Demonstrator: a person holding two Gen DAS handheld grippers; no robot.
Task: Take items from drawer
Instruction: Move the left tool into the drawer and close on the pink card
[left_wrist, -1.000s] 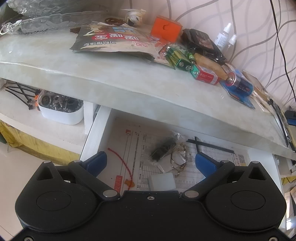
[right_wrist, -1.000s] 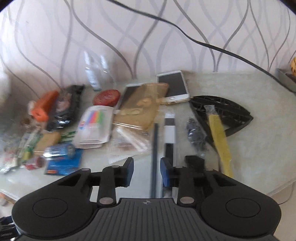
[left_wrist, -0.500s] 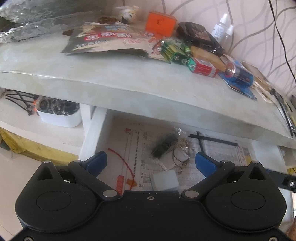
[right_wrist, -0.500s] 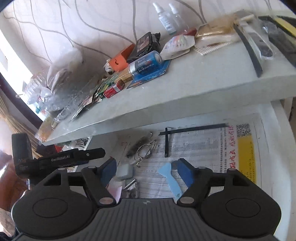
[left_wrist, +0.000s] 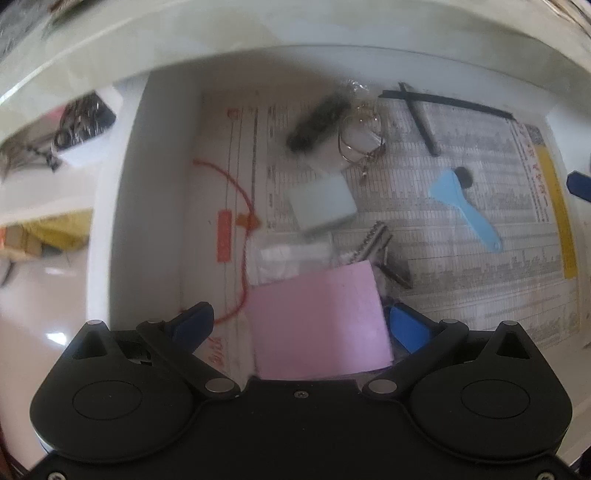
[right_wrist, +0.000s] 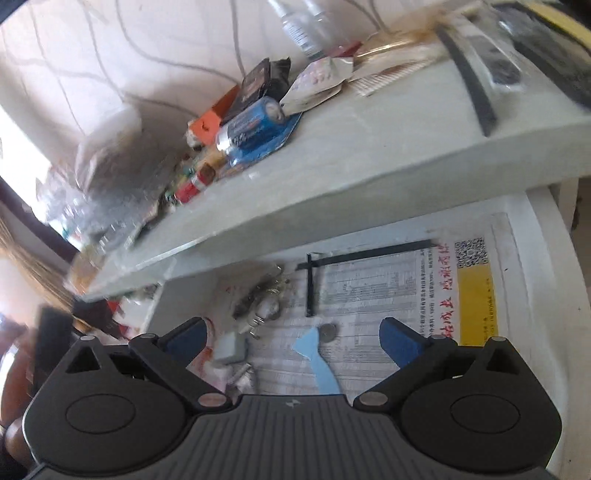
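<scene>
Drawer (left_wrist: 155, 192) contents blurred; pink pad (left_wrist: 317, 325) partly hidden behind left tool (left_wrist: 299, 328).

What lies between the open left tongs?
A pink pad lies between the left tongs, pads not pressing it; the left wrist view shows it.

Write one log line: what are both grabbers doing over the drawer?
left gripper: open over pink pad | right gripper: opening over blue scraper | drawer: open

Open white drawer (left_wrist: 155, 206), printed paper (left_wrist: 480, 229) lining, pink pad (left_wrist: 317, 325), blue scraper (left_wrist: 465, 206) atop.
</scene>
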